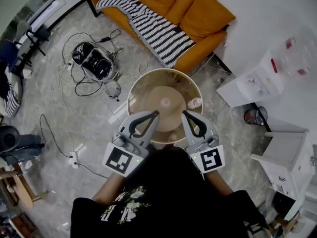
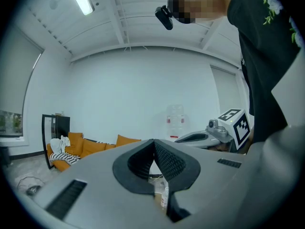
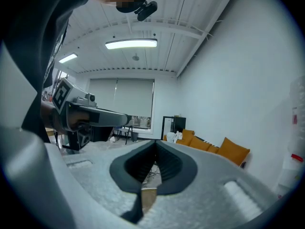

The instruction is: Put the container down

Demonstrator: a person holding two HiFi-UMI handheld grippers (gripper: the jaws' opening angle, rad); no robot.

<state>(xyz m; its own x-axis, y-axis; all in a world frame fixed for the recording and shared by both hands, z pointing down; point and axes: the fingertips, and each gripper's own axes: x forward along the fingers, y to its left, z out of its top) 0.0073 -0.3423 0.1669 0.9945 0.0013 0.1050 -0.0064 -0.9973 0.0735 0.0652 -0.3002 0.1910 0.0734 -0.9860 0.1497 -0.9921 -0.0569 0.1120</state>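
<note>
The container (image 1: 148,83) has parts of its near rim covered by the left gripper (image 1: 156,114) and the right gripper (image 1: 184,114), so the spot where their closed jaws pinch it does not show. In both gripper views only a brown sliver of it shows below the jaws. A pale thing (image 1: 194,102) inside the container is too small to name. Beyond the container, the sofa (image 1: 198,14) is cut off by the top edge.
</note>
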